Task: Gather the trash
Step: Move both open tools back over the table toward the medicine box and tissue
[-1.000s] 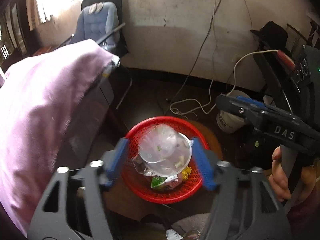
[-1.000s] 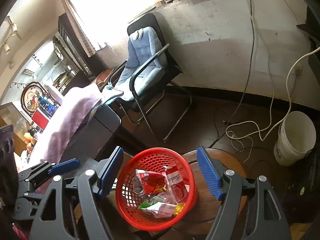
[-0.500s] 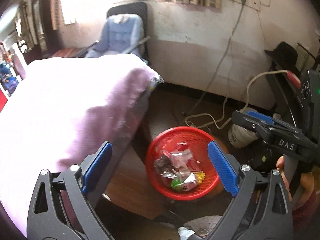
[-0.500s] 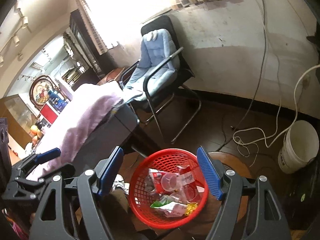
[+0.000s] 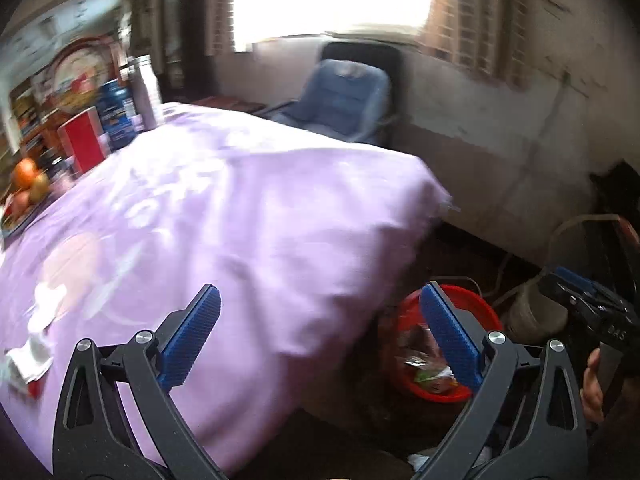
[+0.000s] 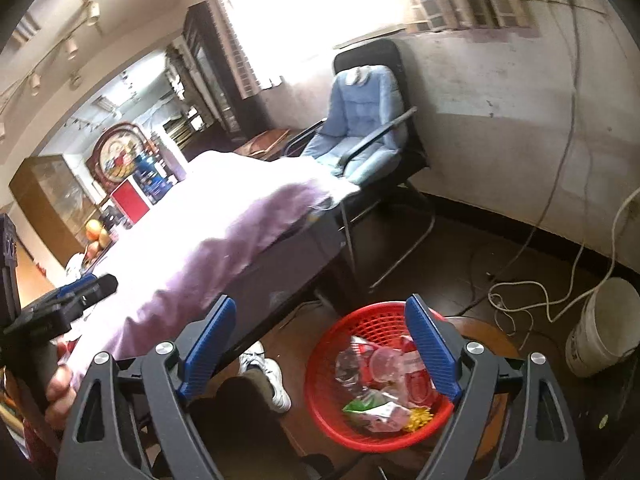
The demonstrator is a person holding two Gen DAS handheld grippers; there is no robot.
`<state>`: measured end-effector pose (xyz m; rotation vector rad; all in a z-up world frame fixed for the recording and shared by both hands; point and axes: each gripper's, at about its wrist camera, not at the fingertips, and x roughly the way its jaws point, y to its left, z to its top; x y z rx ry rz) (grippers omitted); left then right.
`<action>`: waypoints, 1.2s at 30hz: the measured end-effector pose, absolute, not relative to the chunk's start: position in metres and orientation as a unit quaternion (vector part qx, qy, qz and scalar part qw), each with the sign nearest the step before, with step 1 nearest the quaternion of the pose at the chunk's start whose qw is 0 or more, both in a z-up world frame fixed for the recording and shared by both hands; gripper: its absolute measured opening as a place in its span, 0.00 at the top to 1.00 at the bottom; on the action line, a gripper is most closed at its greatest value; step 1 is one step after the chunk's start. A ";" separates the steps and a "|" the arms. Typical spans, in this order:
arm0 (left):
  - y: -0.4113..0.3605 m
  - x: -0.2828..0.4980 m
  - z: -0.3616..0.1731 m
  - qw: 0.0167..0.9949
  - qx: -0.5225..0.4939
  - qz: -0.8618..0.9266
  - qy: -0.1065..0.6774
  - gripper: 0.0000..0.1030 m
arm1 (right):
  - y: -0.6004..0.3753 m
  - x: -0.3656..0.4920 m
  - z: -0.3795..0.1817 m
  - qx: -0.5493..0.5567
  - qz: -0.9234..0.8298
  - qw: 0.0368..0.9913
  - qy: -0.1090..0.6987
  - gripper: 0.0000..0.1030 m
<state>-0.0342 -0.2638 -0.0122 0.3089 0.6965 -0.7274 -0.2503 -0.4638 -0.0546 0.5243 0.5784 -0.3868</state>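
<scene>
While both the left hand-held gripper and right hand-held gripper gape wide and empty, the red basket of wrappers and a clear cup sits low right, half hidden behind the lilac-draped bench in the blurred left view.

The basket sits on a low stool on the floor, right of the cloth-covered bench, with wrappers and a cup in it. A chair stands beyond the bench's far end; a bucket stands right of the basket.
</scene>
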 end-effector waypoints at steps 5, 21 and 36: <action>-0.203 0.001 -0.003 0.891 0.102 -0.283 0.340 0.07 | -0.439 -0.229 -0.045 0.228 -0.162 0.914 0.294 0.17; 0.024 0.107 -0.007 0.912 -0.009 -0.021 0.410 0.07 | -0.361 -0.166 -0.024 0.163 -0.078 0.930 0.321 0.12; 0.104 0.125 -0.043 0.869 -0.054 0.039 0.491 0.07 | -0.341 -0.143 -0.028 0.148 -0.055 0.929 0.335 0.11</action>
